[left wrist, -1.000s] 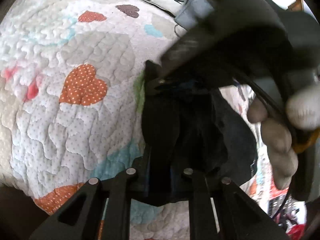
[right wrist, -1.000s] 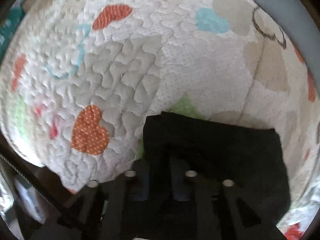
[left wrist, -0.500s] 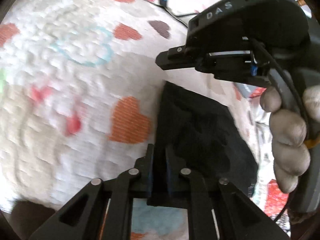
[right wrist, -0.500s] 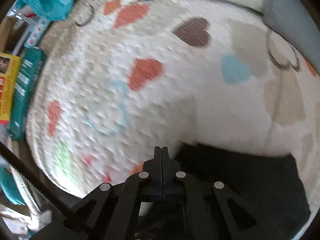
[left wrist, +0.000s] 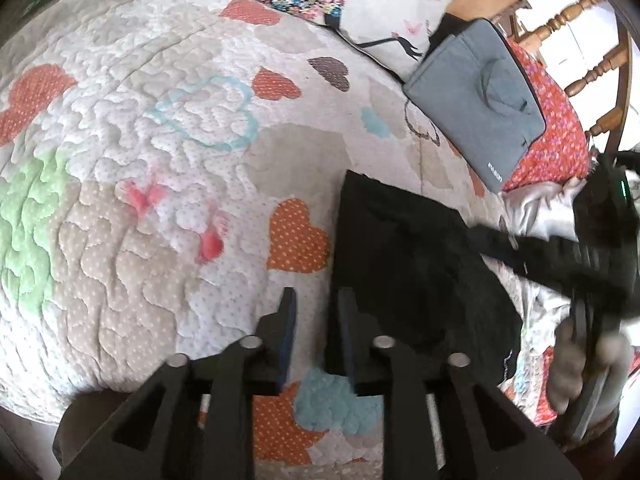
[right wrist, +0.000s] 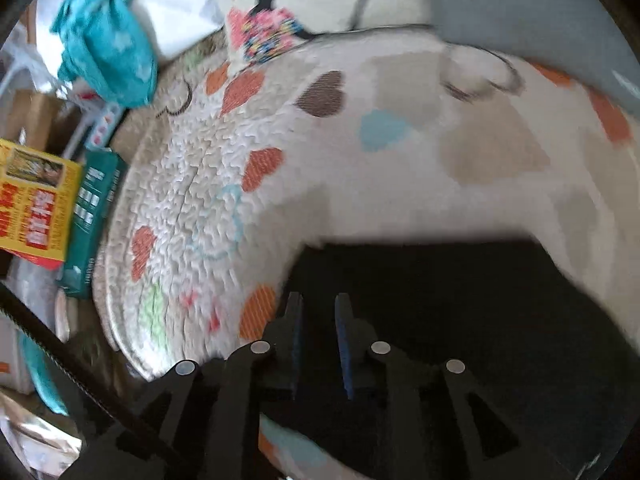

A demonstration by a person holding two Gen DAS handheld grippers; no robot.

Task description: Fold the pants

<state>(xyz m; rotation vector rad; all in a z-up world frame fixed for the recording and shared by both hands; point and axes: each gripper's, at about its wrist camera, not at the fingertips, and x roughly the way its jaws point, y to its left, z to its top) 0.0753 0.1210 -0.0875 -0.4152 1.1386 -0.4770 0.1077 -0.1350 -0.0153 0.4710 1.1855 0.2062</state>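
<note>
Black pants [left wrist: 404,264] lie folded into a compact dark rectangle on a heart-patterned quilt [left wrist: 168,216], at about four o'clock from the middle of the left wrist view and filling the five o'clock quarter of the right wrist view [right wrist: 460,312]. The left gripper [left wrist: 316,304] hovers above the quilt with its fingers apart and nothing between them, one fingertip over bare quilt and the other at the bundle's left edge. The right gripper [right wrist: 318,308] is likewise parted and empty, poised over the left end of the bundle; seen from the left camera, it reaches in blurred from three o'clock [left wrist: 560,256] over the cloth's right side. A grey pouch [left wrist: 476,120] rests at one o'clock beside a printed pillow [left wrist: 352,4], well apart from the pants. The fold appears complete or nearly so, judging by the squared outline. The fabric looks soft, light and limp, likely to sag and spill open if lifted by a single layer. Any further hold would best pinch through all layers at a folded edge or corner, one gripper at each end, so the stack moves as one. The right wrist view is motion-blurred, so fine creases on the cloth cannot be made out.
</note>
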